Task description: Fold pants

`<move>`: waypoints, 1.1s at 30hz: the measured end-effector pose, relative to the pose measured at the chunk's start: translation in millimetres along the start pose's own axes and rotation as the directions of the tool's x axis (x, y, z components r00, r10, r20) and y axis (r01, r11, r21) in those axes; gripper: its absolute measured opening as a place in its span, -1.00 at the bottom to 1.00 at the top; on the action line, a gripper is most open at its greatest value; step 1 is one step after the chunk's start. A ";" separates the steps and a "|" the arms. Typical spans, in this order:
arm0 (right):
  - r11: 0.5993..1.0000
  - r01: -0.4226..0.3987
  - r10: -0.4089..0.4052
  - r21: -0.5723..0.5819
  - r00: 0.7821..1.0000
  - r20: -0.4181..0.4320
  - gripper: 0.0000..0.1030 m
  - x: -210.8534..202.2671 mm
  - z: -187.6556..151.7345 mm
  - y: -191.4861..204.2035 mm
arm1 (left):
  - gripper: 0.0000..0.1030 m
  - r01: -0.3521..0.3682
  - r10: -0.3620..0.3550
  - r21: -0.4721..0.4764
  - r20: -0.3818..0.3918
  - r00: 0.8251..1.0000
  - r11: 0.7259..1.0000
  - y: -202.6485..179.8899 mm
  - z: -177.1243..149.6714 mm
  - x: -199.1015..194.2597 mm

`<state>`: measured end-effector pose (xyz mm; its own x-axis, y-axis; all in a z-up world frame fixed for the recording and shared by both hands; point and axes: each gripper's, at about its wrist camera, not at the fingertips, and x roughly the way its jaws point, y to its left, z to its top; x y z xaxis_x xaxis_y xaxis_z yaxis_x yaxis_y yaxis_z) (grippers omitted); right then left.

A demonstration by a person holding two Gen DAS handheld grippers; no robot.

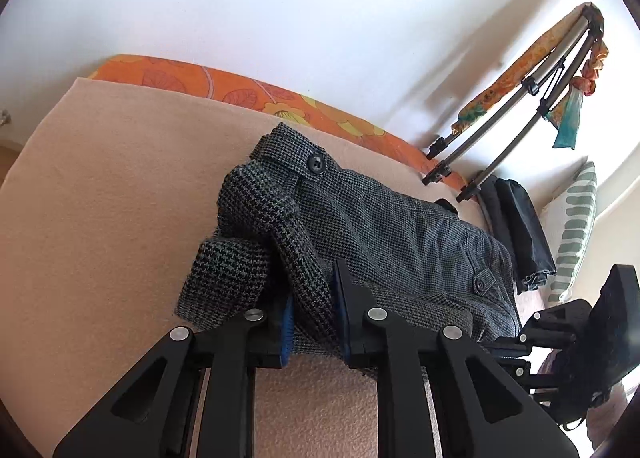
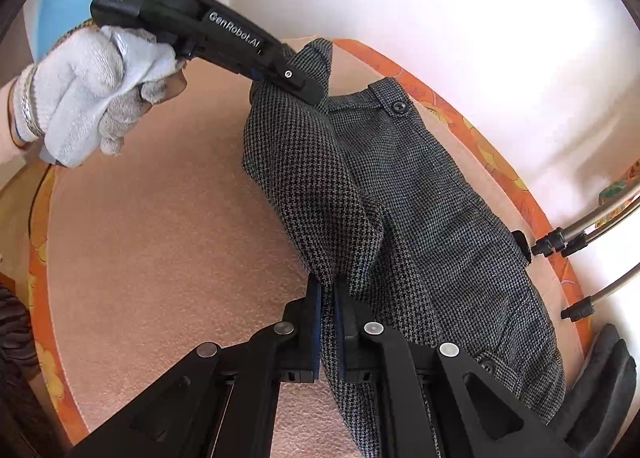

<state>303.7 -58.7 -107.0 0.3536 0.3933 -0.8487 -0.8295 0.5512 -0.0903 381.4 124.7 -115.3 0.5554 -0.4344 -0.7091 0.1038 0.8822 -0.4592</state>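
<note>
Grey houndstooth pants (image 1: 384, 226) lie on a beige blanket (image 1: 112, 194), waistband with a black button (image 1: 316, 163) toward the wall. My left gripper (image 1: 314, 314) is shut on a raised fold of the pants' cloth, lifted off the blanket. My right gripper (image 2: 329, 322) is shut on another part of the same fold of the pants (image 2: 420, 194). In the right wrist view the left gripper (image 2: 308, 88), held by a white-gloved hand (image 2: 88, 98), pinches the fold's far end. The right gripper's body (image 1: 580, 338) shows at the lower right of the left wrist view.
The blanket covers an orange floral mattress (image 1: 224, 86) against a white wall. A drying rack (image 1: 516, 114) with colourful cloths stands at the right. Folded dark garments (image 1: 516, 230) and a striped pillow (image 1: 576, 230) lie beside the pants.
</note>
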 end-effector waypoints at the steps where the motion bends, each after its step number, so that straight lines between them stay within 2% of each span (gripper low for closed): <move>1: 0.999 -0.038 0.038 0.021 0.999 0.011 -0.95 -7.7 1.4 -3.9 | -0.69 -0.008 0.008 0.014 0.001 1.000 1.000 -1.6 -2.1 -6.2; 5: 0.986 -0.152 0.152 0.074 0.988 0.013 -0.97 -22.0 -3.2 -8.4 | -0.69 -0.055 0.056 0.053 -0.023 0.998 0.997 -4.6 -21.1 -27.2; 7: 0.969 -0.221 0.224 0.109 0.974 -0.016 -0.97 -15.9 -13.6 -5.0 | -0.69 -0.075 0.078 0.054 -0.052 0.996 0.996 1.5 -36.2 -34.9; 8: 0.968 -0.228 0.233 0.107 0.972 -0.039 -0.96 -8.3 -18.0 -1.3 | -0.69 -0.088 0.091 0.050 -0.065 0.994 0.995 5.7 -44.0 -37.7; 10: 0.980 -0.190 0.194 0.052 0.977 -0.083 -0.94 -0.8 -27.6 15.2 | -0.68 -0.129 0.133 0.053 -0.079 0.988 0.990 13.9 -58.9 -43.7; 13: 0.987 -0.158 0.159 0.021 0.984 -0.082 -0.56 -0.9 -31.6 26.2 | -0.68 -0.178 0.181 0.047 -0.070 0.981 0.983 23.1 -71.2 -54.4; 14: 0.988 -0.154 0.155 0.017 0.986 -0.064 -0.54 -5.6 -30.9 27.5 | -0.68 -0.168 0.169 0.030 -0.061 0.984 0.985 25.8 -71.3 -57.9; 17: 0.985 -0.170 0.169 0.034 0.985 0.027 -0.54 -17.7 -20.2 29.2 | -0.61 -0.140 0.140 -0.024 -0.007 0.990 0.990 32.1 -64.9 -67.6; 19: 0.981 -0.186 0.183 0.052 0.981 0.059 -0.54 -17.1 -7.6 30.4 | -0.61 -0.097 0.098 -0.051 0.022 0.995 0.994 30.9 -59.3 -67.4; 22: 0.982 -0.183 0.180 0.045 0.982 0.061 -0.54 2.9 9.6 45.1 | -0.61 -0.070 0.071 -0.022 0.038 0.997 0.997 21.1 -51.6 -57.1; 25: 0.982 -0.176 0.174 0.066 0.984 0.041 -0.54 25.5 15.6 51.7 | -0.61 -0.049 0.049 -0.026 0.017 0.999 0.998 19.5 -49.3 -39.7; 27: 0.979 -0.177 0.176 0.099 0.984 0.026 -0.54 38.7 14.6 49.7 | -0.61 -0.058 0.058 -0.007 -0.004 0.998 0.998 18.7 -51.0 -28.6; 30: 0.971 -0.187 0.189 0.149 0.982 -0.001 -0.54 56.2 7.9 46.3 | -0.61 -0.111 0.113 0.058 -0.036 0.993 0.992 15.6 -57.1 -14.6; 33: 0.962 -0.195 0.194 0.189 0.981 0.022 -0.54 57.6 2.7 42.9 | -0.61 -0.143 0.147 0.098 -0.044 0.988 0.985 12.2 -60.7 -8.2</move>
<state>289.6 -10.4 -158.4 0.1950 0.5089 -0.8385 -0.7854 0.5931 0.1773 328.0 128.0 -147.6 0.5277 -0.3072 -0.7919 0.1038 0.9487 -0.2988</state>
